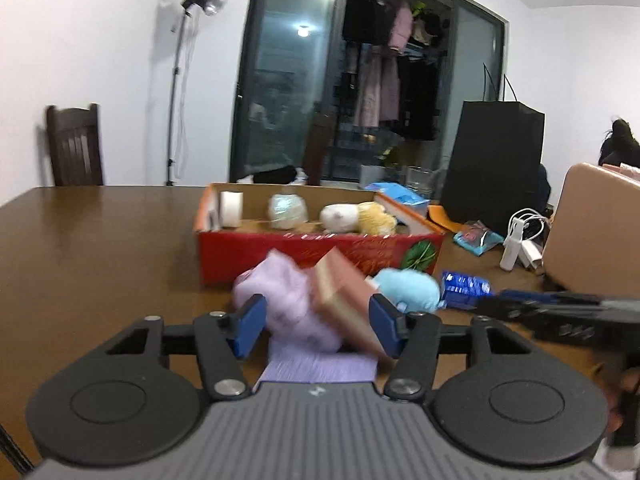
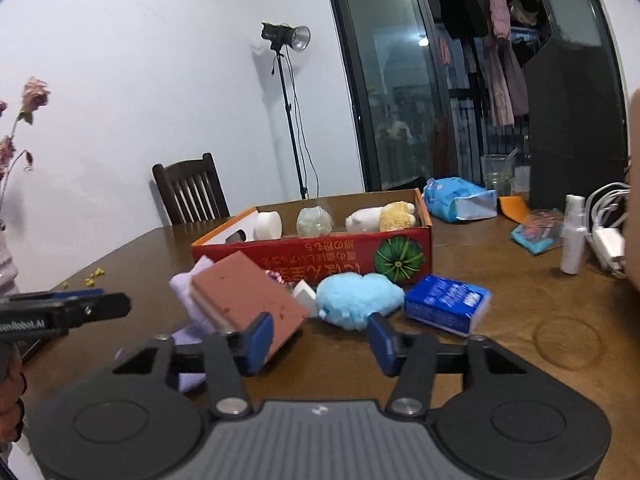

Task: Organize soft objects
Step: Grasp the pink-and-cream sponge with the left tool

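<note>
- The left tongs [image 1: 318, 326] are standing apart, their blue fingers [image 1: 251, 325] flanking a lilac cloth [image 1: 280, 304] and a pink sponge block [image 1: 347, 300] without visibly clamping either; this view is blurred.
- The right tongs [image 2: 323, 342] are standing apart and holding nothing; the left finger [image 2: 256, 342] is sitting in front of the lower corner of the pink sponge block [image 2: 248, 300], contact not determinable.
- The pink sponge block is lying tilted on the lilac cloth [image 2: 188, 292] on the tabletop [image 2: 520, 312], just in front of the red box [image 2: 320, 254].
- A blue plush toy [image 2: 358, 294] is resting on the tabletop beside the sponge block, near the box's front wall.
- A blue tissue pack [image 2: 447, 302] is lying just to the right of the plush toy.
- The red box is containing a white roll [image 2: 267, 225], a pale ball [image 2: 315, 220], a white plush piece [image 2: 363, 218] and a yellow plush piece [image 2: 396, 215].
- A white bottle [image 2: 573, 236] is standing upright at the right side of the tabletop, well apart from the box.
</note>
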